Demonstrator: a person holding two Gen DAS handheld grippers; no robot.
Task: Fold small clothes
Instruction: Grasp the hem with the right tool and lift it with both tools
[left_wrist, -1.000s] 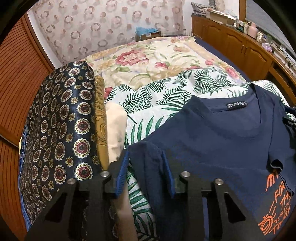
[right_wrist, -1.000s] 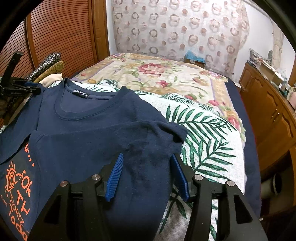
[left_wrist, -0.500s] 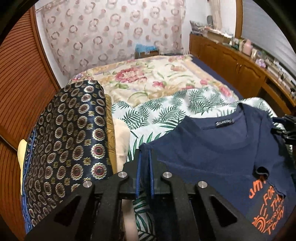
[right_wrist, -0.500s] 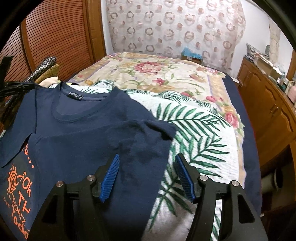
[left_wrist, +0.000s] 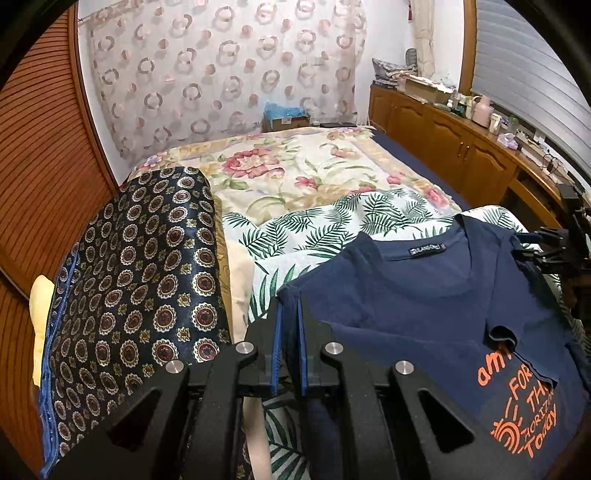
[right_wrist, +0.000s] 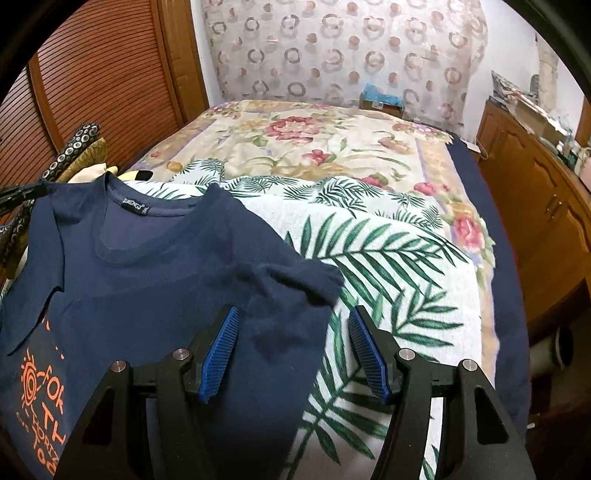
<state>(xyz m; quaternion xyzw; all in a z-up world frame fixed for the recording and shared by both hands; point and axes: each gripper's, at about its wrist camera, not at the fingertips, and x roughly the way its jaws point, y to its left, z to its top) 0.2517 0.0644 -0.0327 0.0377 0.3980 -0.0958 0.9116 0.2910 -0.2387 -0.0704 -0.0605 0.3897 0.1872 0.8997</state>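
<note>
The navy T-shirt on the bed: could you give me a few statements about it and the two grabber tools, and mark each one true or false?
1. The left gripper is shut on the navy T-shirt. True.
2. The right gripper is clamped on the shirt. False: its jaws stand wide apart above the cloth, holding nothing.
3. The shirt carries orange lettering. True.
4. The shirt lies on bare wood. False: it lies on a palm-leaf cloth spread over the bed.
5. The right sleeve is folded in over the shirt's body. True.
6. The patterned dark bolster lies on the shirt's right side. False: it is beside the left gripper, by the wooden slatted doors.
</note>
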